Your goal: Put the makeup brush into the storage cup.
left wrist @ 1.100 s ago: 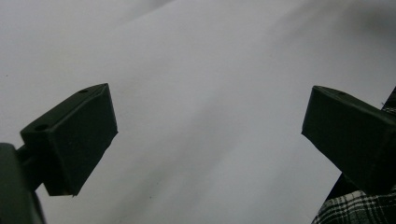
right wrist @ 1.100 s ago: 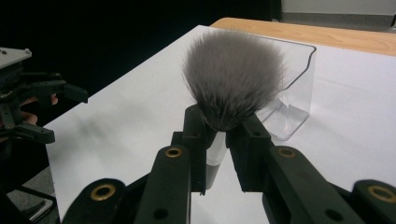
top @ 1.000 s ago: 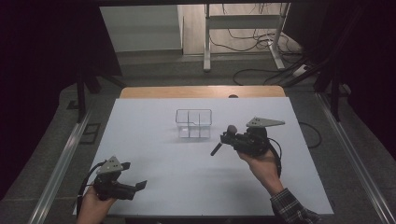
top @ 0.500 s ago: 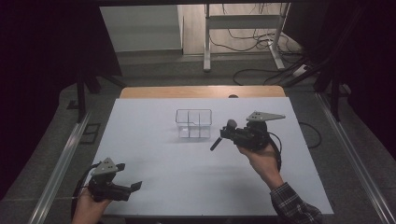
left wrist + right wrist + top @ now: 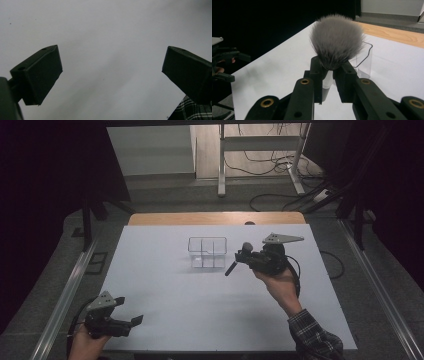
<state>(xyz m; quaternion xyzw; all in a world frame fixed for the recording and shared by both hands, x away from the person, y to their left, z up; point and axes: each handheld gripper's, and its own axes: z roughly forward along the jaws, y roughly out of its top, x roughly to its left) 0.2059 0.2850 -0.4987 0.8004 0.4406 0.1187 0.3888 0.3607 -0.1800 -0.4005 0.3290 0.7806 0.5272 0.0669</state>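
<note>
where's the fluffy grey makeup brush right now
In the high view the fluffy grey makeup brush is clamped in the right gripper, right of centre on the white table, beside the clear plastic organiser.

brush (image 5: 235,261) just right of organiser (image 5: 207,252), on table (image 5: 165,285)

surface: white table (image 5: 165,285) | on it: 1 clear 4-compartment organizer (image 5: 207,252), center-back

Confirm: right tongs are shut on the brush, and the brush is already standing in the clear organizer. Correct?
Not quite. The right tongs are shut on the brush, but it is not in the clear organizer. The high view shows it held in the air beside the organizer, bristles up.
</note>
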